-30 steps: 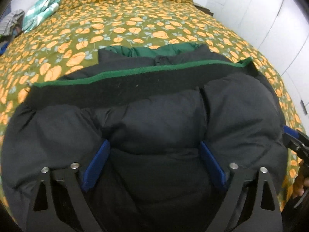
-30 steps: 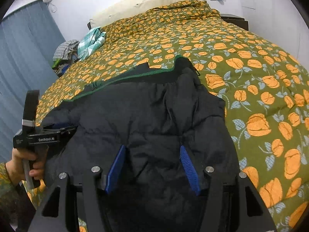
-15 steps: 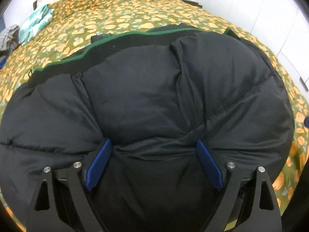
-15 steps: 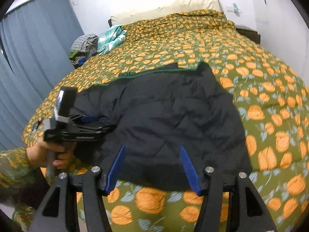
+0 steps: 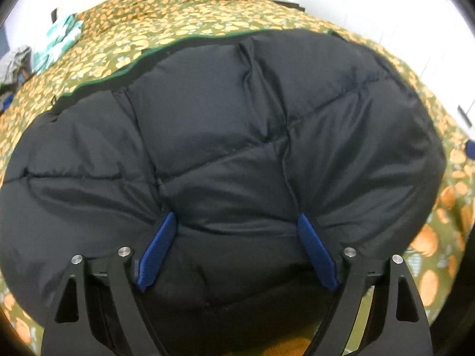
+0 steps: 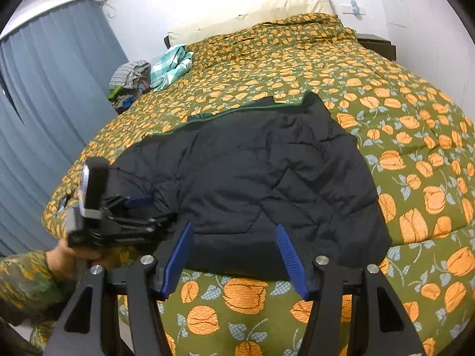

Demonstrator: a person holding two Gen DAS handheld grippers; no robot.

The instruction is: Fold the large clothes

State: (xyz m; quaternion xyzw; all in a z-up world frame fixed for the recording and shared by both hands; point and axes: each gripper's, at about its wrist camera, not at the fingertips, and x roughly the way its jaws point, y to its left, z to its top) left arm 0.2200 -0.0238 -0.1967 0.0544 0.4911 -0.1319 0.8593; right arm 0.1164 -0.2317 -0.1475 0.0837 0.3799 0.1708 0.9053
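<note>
left gripper (image 5: pixel 237 237) wide, pressed into jacket (image 5: pixel 225 136) | right gripper (image 6: pixel 234 255) wide, level before its hem

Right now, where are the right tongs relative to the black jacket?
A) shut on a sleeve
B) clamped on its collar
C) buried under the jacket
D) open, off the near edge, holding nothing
D: in the right wrist view the right tongs stand open with only bedspread between the pads, just short of the black jacket edge.
</note>
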